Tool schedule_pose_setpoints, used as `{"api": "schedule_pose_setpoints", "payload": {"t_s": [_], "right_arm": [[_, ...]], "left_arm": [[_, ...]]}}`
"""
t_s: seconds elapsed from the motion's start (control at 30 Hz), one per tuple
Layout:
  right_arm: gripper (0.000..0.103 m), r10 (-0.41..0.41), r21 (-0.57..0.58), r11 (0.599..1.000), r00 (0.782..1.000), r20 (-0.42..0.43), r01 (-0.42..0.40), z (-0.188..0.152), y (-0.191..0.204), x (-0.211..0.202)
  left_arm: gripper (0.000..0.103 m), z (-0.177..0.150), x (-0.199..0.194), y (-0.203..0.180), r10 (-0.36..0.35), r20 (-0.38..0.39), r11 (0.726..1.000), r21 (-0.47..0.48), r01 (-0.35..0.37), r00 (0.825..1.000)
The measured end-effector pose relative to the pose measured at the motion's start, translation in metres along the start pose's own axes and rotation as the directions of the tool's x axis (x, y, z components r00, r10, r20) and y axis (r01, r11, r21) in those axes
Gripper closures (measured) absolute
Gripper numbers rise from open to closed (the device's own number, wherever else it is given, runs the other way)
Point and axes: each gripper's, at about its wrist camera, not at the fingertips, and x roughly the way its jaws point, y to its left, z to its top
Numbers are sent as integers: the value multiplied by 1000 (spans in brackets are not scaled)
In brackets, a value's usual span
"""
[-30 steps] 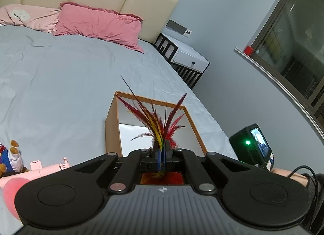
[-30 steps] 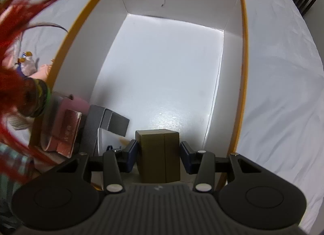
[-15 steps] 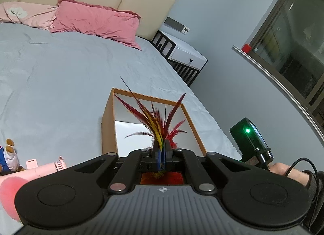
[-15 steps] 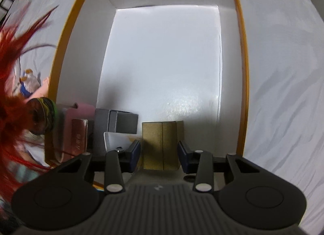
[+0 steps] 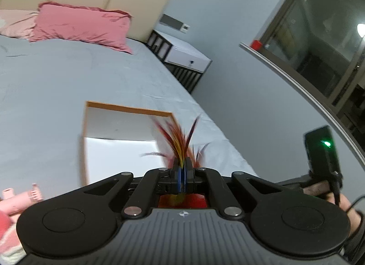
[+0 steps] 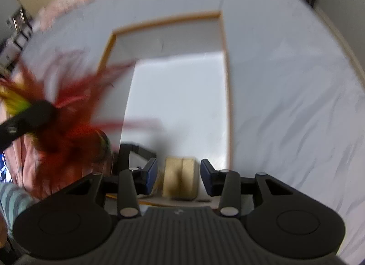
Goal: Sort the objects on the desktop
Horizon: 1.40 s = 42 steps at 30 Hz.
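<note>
My left gripper (image 5: 182, 170) is shut on a red and yellow feather toy (image 5: 180, 141), held above the near right corner of the white box with an orange rim (image 5: 127, 109). In the right wrist view the same feather toy (image 6: 68, 114) shows blurred at the left. My right gripper (image 6: 179, 172) is open, its jaws apart on either side of a small tan box (image 6: 180, 179) that stands inside the white box (image 6: 223, 64) at its near end. A dark grey box (image 6: 134, 151) lies beside the tan one.
The box sits on a grey bed sheet (image 5: 45, 78). Pink pillows (image 5: 79, 25) and a headboard are at the far end. A white nightstand (image 5: 187, 59) stands right of the bed. A pink toy (image 5: 20, 198) lies at the lower left.
My right gripper has opened wider and pulled back up from the tan box, which stays in the white box. My left gripper has swung right with the feather toy.
</note>
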Motion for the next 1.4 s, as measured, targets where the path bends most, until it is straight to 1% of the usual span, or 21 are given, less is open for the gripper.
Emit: {"api": "schedule_pose_setpoints", "payload": {"t_s": [0.1, 0.17, 0.23, 0.33, 0.43, 0.5, 0.53, 0.63, 0.67, 0.73, 0.8, 0.83, 0.87, 0.9, 0.93, 0.97, 1.07, 1.2, 1.27, 1.3, 1.4], "right_arm": [[58, -29, 61, 998, 993, 113, 22, -14, -16, -21], [58, -77, 108, 992, 979, 187, 57, -25, -26, -29], [57, -84, 136, 989, 973, 215, 55, -35, -34, -30], [57, -9, 157, 987, 976, 218, -26, -43, -45, -31], [57, 67, 133, 986, 969, 239, -101, -49, -43, -27], [53, 103, 122, 983, 964, 245, -136, -46, -38, -21], [48, 122, 118, 981, 960, 251, -156, -43, -35, -16], [26, 185, 88, 972, 942, 279, -217, -36, -24, -5], [21, 208, 74, 969, 938, 278, -237, -32, -20, 0], [19, 235, 62, 964, 940, 249, -257, -23, -10, 16], [19, 229, 72, 966, 948, 219, -249, -15, -4, 30], [25, 231, 74, 965, 950, 209, -251, -12, -1, 36], [43, 233, 81, 964, 952, 200, -253, -10, 1, 41], [57, 239, 92, 961, 951, 196, -260, -8, 2, 44], [80, 248, 98, 958, 950, 190, -270, -8, 4, 46], [87, 259, 97, 955, 946, 194, -281, -7, 5, 47], [96, 269, 75, 954, 936, 226, -292, -8, 12, 41], [96, 279, 61, 950, 919, 277, -307, -9, 14, 19], [97, 264, 61, 953, 913, 310, -296, -10, 10, 1], [97, 243, 58, 959, 915, 322, -276, -10, 10, -4], [97, 128, 32, 988, 928, 350, -148, -8, 13, -18]], "left_arm": [[102, -2, 17, -10, -23, -20, 1000, 2, 23, 1000], [103, -5, 29, -15, -32, -39, 999, 3, 33, 999], [103, -8, 36, -18, -30, -55, 999, 13, 31, 998], [103, -8, 36, -13, -3, -63, 1000, 19, 4, 998], [103, -7, 31, -3, 37, -63, 999, 6, -36, 997], [103, -8, 26, 3, 67, -59, 998, -6, -68, 996], [103, -9, 23, 6, 77, -56, 997, -15, -78, 995], [103, -10, 16, 14, 106, -55, 993, -36, -108, 993], [103, -12, 14, 17, 116, -57, 992, -41, -118, 992], [103, -14, 10, 22, 134, -62, 989, -48, -137, 989], [103, -15, 6, 29, 146, -65, 987, -58, -149, 987], [103, -15, 4, 31, 151, -67, 986, -63, -155, 986], [103, -16, 2, 34, 154, -68, 985, -66, -159, 986], [103, -16, 0, 37, 157, -68, 984, -69, -162, 985], [103, -17, -1, 39, 159, -68, 984, -70, -163, 985], [103, -17, -2, 41, 160, -69, 984, -73, -165, 985], [103, -19, -3, 47, 160, -73, 983, -77, -165, 984], [103, -21, -5, 52, 148, -78, 984, -86, -155, 986], [103, -21, -6, 54, 141, -78, 985, -93, -148, 987], [103, -22, -7, 55, 138, -79, 985, -95, -145, 987], [103, -24, -9, 58, 131, -82, 986, -97, -139, 988]]}}
